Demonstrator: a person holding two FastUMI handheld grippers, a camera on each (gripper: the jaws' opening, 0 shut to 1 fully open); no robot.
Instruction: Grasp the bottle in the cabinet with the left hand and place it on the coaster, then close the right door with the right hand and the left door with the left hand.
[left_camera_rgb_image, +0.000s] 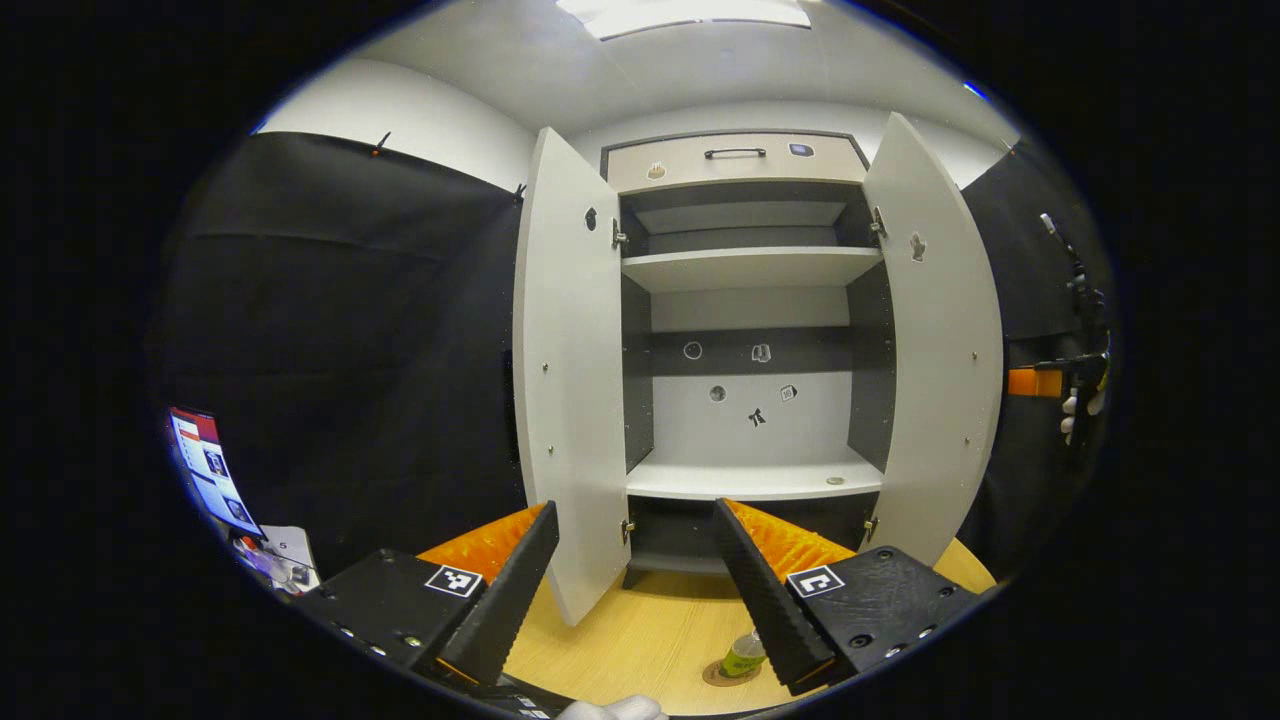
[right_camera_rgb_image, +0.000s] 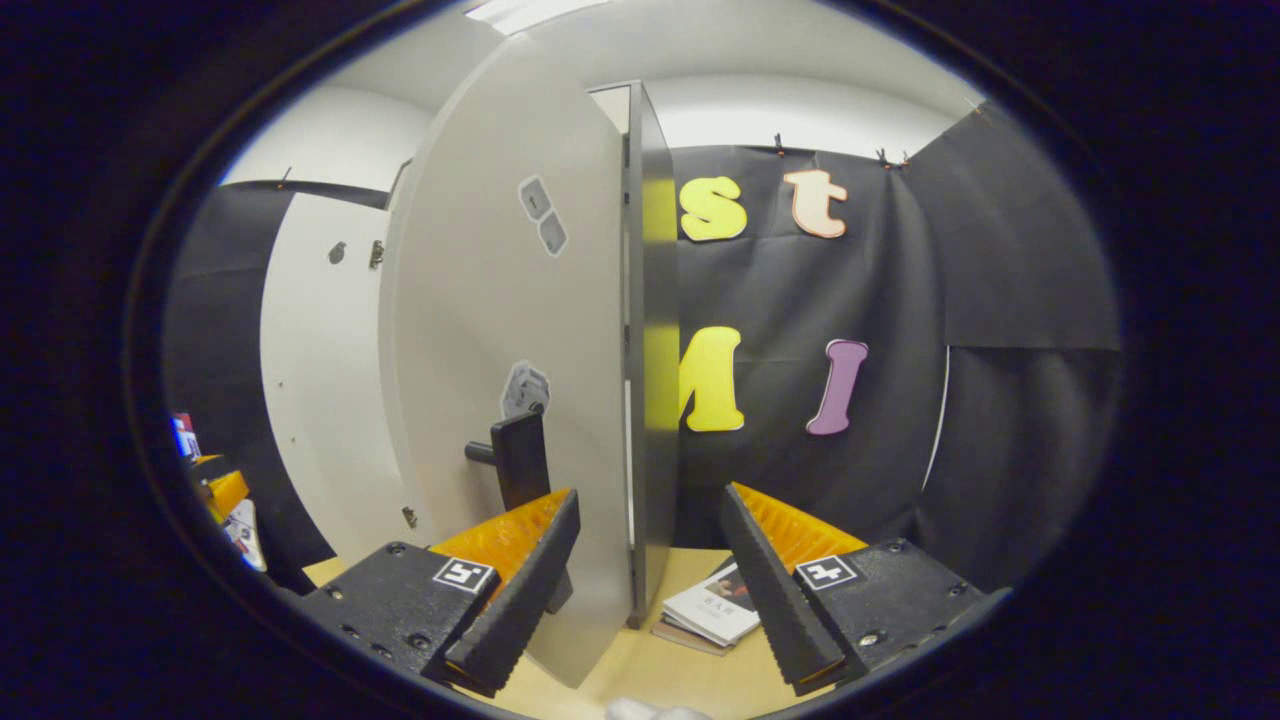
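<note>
Left gripper view: the left gripper (left_camera_rgb_image: 640, 600) was spread wide and held nothing. The bottle (left_camera_rgb_image: 743, 655) stood on the coaster (left_camera_rgb_image: 722, 675) on the wooden table (left_camera_rgb_image: 640, 630), near, just beside the inner edge of the right finger. Farther off, the cabinet (left_camera_rgb_image: 752, 300) stood with the left door (left_camera_rgb_image: 568, 380) and right door (left_camera_rgb_image: 935, 340) open. Right gripper view: the right gripper (right_camera_rgb_image: 645, 600) was likewise wide apart and empty, the right door's (right_camera_rgb_image: 520, 330) edge between its fingers, its dark handle (right_camera_rgb_image: 520, 460) just above the left finger.

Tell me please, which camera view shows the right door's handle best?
The right gripper view: the right door fills it close up, with the dark handle standing out from its outer face. In the left gripper view, this door shows its inner face.
</note>
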